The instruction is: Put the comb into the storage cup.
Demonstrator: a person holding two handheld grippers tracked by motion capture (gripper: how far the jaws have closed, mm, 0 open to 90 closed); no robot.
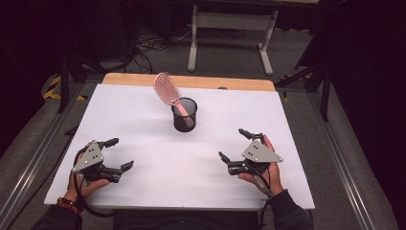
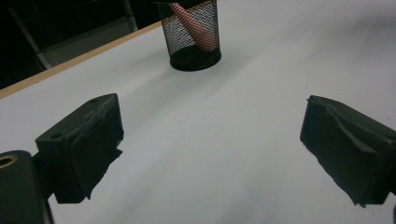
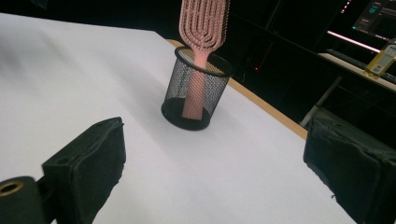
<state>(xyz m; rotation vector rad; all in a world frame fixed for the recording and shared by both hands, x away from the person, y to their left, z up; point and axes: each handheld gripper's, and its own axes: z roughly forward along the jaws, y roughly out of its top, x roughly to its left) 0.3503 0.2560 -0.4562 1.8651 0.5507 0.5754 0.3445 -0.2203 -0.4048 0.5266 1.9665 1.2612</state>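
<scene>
One table (image 1: 158, 191), white-topped with a wooden strip along the far edge. One black mesh cup (image 1: 184, 115) standing upright toward the far middle, well apart from both hands. One pink brush (image 1: 167, 88) inside the cup, handle down, head up and leaning left in the high view, rising clear of the rim. Two hand-held grippers: left hand-held gripper (image 1: 118, 154) at the near left, low over the table, jaws wide apart and holding nothing; right hand-held gripper (image 1: 234, 144) at the near right, jaws likewise wide apart and holding nothing. Seen along the left jaws: cup (image 2: 190, 35) ahead between them, brush handle (image 2: 196, 30) slanting inside the mesh. Seen along the right jaws: cup (image 3: 196, 91) and brush (image 3: 204, 21) ahead, bare white table between.
</scene>
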